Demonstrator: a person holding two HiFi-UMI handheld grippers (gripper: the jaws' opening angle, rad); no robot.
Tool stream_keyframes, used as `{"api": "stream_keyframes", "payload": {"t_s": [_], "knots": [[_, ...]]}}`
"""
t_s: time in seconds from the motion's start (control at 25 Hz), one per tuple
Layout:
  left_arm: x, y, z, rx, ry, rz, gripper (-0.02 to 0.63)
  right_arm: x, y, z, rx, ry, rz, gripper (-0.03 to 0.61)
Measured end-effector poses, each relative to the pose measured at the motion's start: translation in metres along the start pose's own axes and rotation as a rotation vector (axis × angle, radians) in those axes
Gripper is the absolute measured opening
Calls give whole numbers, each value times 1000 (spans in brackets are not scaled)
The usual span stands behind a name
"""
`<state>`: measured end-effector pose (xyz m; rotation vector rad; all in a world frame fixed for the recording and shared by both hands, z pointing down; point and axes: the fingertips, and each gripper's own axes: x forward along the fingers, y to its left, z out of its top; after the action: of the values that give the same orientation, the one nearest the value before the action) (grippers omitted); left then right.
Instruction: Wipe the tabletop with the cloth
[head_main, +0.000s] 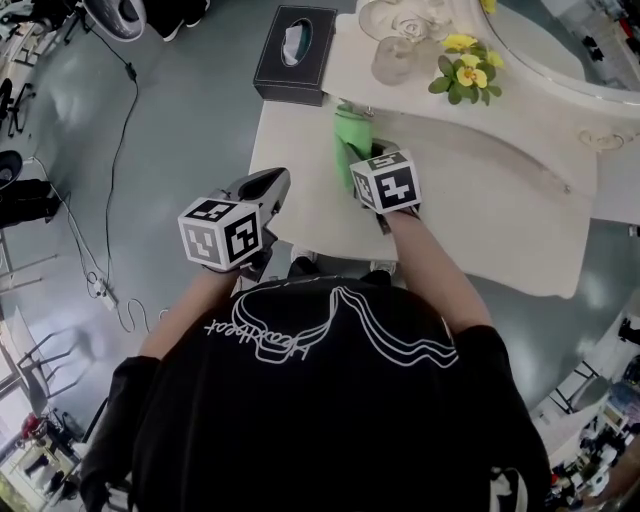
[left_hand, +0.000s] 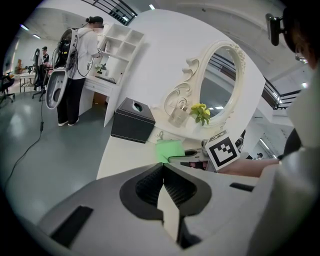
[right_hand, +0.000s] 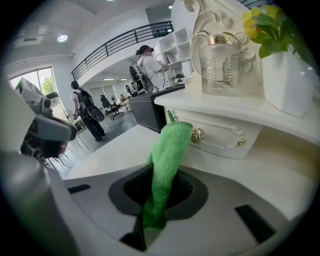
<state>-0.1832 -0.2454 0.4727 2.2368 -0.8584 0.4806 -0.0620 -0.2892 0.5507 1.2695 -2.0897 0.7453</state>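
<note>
Fuzzy green microfibre cloth (right_hand: 167, 145) is held bunched, pinched in right gripper (right_hand: 159, 190). Its tail end is hidden between the jaws. Left gripper (left_hand: 163, 175) is closed on nothing.

White cursive lettering (head_main: 262, 338) across the person's black shirt (head_main: 330, 430), upside down, too unclear to read, nothing else legible

Glossy grey floor (head_main: 190, 130) fills the head view from 8 to 11 o'clock, with a black cable (head_main: 120, 155) trailing across it at 10. In the left gripper view, white open shelves (left_hand: 117, 50) stand at 11 o'clock. In the right gripper view, a railed balcony (right_hand: 120, 40) runs at 11 o'clock, a bright window (right_hand: 35, 82) sits at 9 and a round ceiling light (right_hand: 62, 38) at 10.
</note>
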Motion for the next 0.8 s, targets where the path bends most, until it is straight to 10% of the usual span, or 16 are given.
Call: {"api": "stream_keyframes", "payload": {"t_s": [0.8], "knots": [[25, -53, -10, -32, -33, 16, 5, -43, -50, -34, 16, 10, 0, 58]]}}
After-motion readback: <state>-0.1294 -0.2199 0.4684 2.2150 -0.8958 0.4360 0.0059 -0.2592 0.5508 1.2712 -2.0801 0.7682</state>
